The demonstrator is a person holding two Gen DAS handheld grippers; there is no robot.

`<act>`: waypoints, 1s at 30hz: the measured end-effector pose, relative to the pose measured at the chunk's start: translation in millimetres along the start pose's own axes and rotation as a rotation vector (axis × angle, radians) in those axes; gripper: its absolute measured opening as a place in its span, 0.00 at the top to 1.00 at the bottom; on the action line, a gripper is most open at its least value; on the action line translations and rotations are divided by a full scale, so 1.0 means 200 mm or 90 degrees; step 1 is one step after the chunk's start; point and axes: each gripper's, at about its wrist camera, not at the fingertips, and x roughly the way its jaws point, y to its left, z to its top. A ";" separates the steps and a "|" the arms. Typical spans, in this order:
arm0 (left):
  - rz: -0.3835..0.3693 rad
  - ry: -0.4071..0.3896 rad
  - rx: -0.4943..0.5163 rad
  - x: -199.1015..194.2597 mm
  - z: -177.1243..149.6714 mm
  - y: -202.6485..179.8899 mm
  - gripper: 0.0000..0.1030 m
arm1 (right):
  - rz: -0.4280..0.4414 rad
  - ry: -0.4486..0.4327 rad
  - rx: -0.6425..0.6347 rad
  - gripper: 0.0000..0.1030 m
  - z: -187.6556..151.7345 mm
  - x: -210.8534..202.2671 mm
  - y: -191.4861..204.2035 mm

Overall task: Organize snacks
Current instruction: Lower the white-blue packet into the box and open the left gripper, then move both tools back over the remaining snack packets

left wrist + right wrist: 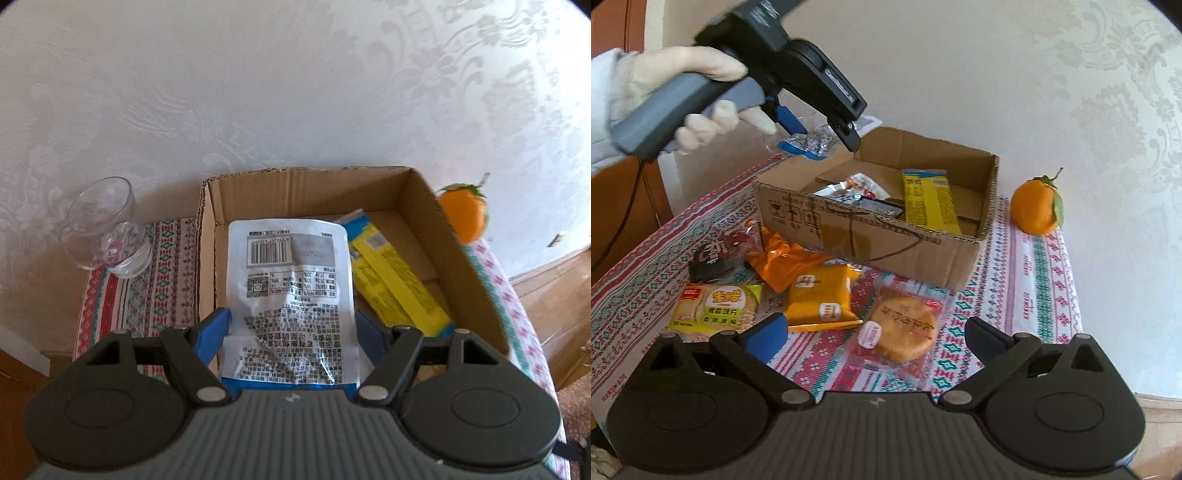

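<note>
While the left tool [293, 325] grips a crinkled white packet [291, 284], the right tool [877, 332] gapes — empty.

Brown cardboard box [886, 236], yellow packets [931, 203], orange fruit [1034, 206], red-green patterned cloth [1034, 280], white-blue pouch [291, 295].

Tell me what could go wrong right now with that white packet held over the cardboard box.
1. The left gripper holds the white packet by one end only; the limp pouch could slip out before it is well inside the cardboard box.
2. A drinking glass lies tipped beside the box; a sideways swing might knock it.
3. The orange sits close to the box's other side and could roll if the box gets pushed.
</note>
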 end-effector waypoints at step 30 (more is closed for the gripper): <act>0.068 -0.105 -0.011 -0.16 -0.28 0.06 0.16 | 0.008 -0.010 0.050 0.00 -0.06 -0.04 -0.04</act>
